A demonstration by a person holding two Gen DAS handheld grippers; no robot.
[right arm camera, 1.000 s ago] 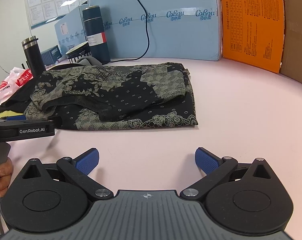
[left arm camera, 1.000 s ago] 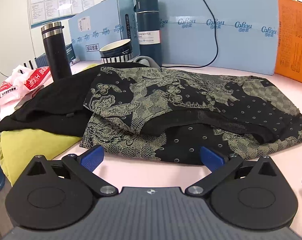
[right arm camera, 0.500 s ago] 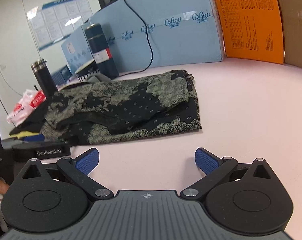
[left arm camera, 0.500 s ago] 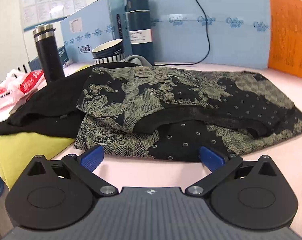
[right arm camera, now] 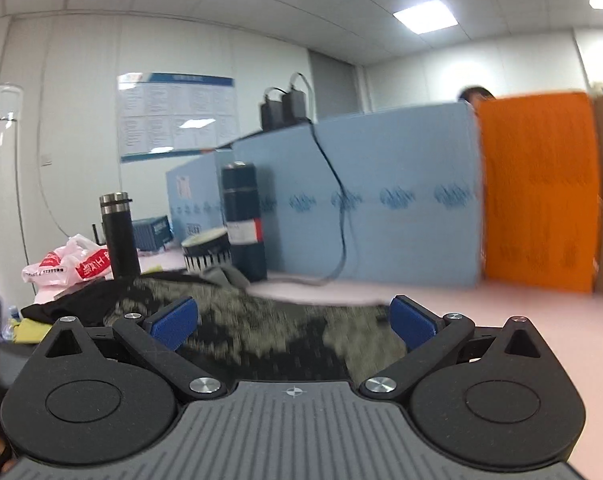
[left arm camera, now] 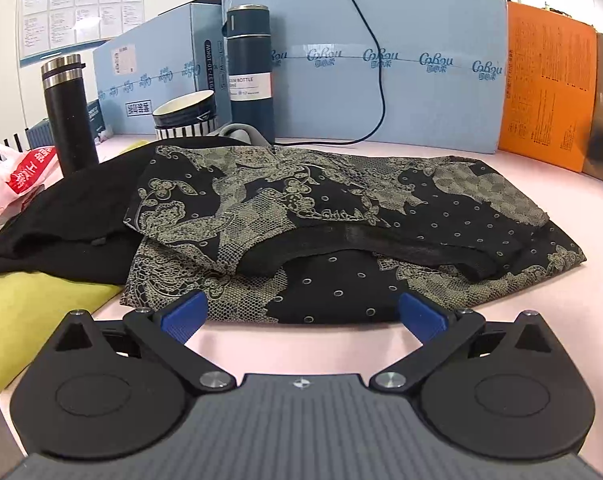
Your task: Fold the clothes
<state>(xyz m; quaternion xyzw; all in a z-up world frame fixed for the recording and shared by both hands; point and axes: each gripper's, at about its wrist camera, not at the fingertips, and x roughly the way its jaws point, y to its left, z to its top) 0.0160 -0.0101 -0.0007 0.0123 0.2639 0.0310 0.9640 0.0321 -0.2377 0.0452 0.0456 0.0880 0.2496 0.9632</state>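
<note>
A black garment with beige lace print (left arm camera: 341, 232) lies folded on the pink table (left arm camera: 581, 320), its near hem just beyond my left gripper (left arm camera: 303, 318), which is open with nothing between its blue pads. To its left a plain black garment (left arm camera: 69, 224) rests on a yellow-green one (left arm camera: 33, 312). In the right wrist view the printed garment (right arm camera: 285, 340) is blurred and low in the frame, right in front of my right gripper (right arm camera: 293, 326), which is open and empty.
Behind the clothes stand a dark blue bottle (left arm camera: 249, 76), a black flask (left arm camera: 69, 116), a striped cup (left arm camera: 185, 118), blue boxes (left arm camera: 401, 80) with a black cable, and an orange board (left arm camera: 545, 92). A red-and-white plastic bag (left arm camera: 9, 176) lies at far left.
My right gripper has tilted sharply upward, so its view now takes in the wall and ceiling, with motion blur. The left gripper has edged slightly closer to the printed garment's hem.
</note>
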